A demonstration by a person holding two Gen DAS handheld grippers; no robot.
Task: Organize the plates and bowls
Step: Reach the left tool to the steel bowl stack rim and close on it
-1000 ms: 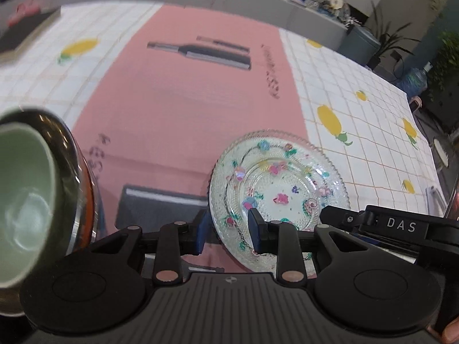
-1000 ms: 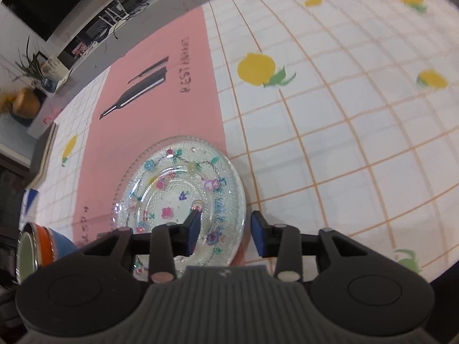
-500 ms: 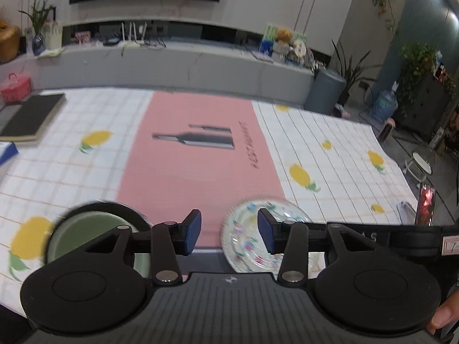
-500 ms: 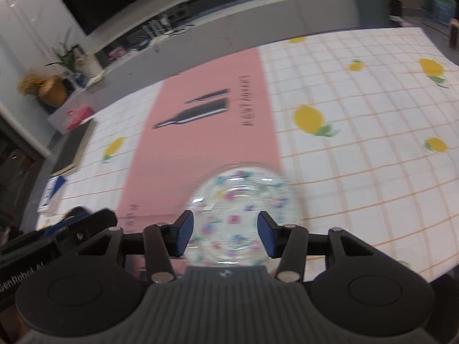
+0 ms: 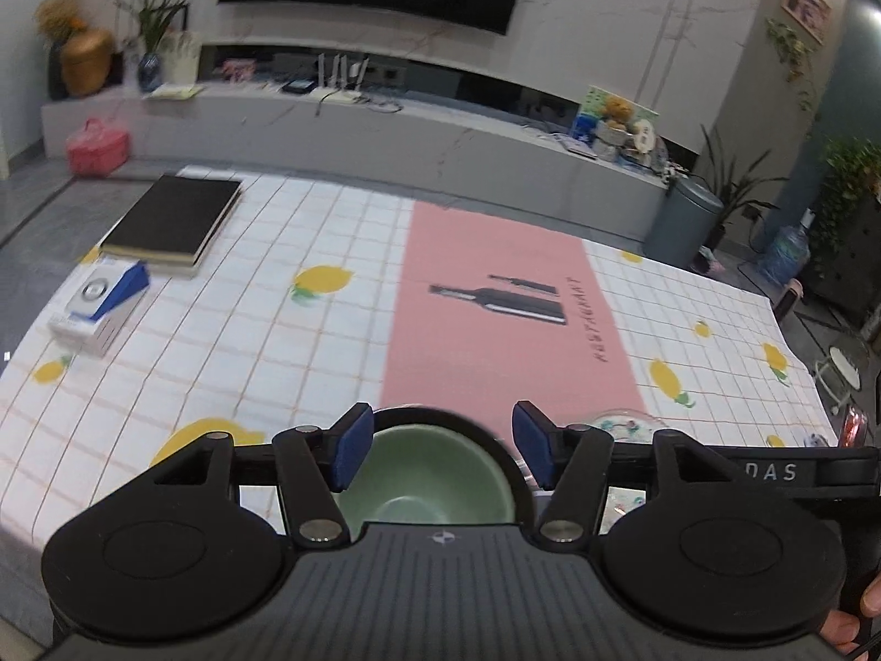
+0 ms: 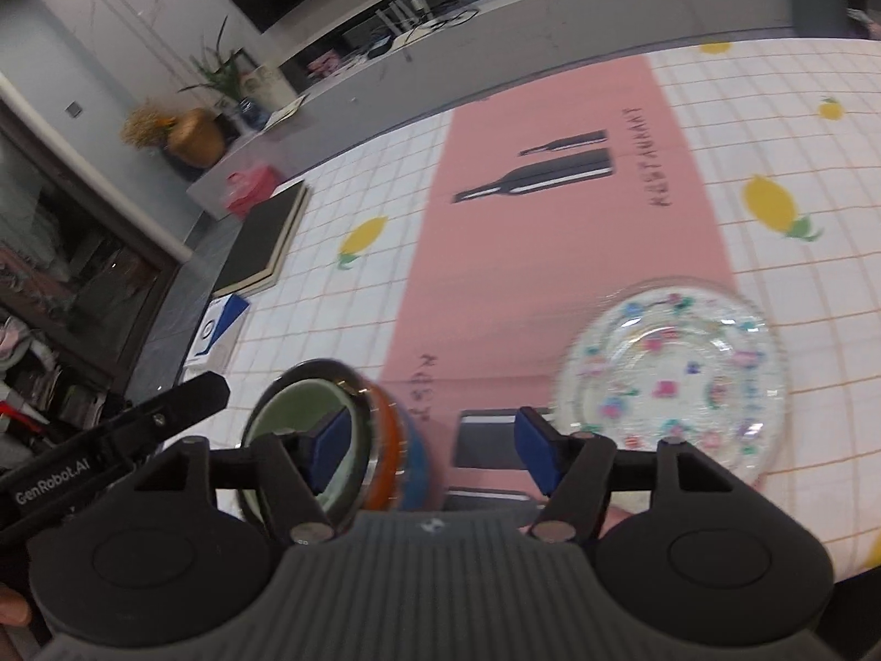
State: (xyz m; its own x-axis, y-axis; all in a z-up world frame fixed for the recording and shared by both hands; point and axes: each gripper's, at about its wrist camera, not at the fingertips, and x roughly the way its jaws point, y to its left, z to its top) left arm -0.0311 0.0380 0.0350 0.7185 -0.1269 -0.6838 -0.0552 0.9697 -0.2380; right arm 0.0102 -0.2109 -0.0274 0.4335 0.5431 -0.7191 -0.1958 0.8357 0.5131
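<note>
Left view: the left hand-held gripper (image 5: 440, 451), jaws just spread wide and empty, hangs above stacked bowls (image 5: 424, 485) on the surface (image 5: 275, 330); right view: the right hand-held gripper (image 6: 427, 454), likewise just opened, grips nothing, with the glass plate (image 6: 669, 380) lying just beside the bowls (image 6: 330, 429).

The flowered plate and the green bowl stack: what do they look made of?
Clear flowered plate: likely pressed glass, since the cloth shows through and its ribbed rim glints. Pale green bowl: looks like glazed ceramic, smooth and glossy. The dark-rimmed bowl holding it: shiny rim, perhaps metal; orange and blue bands outside.
</note>
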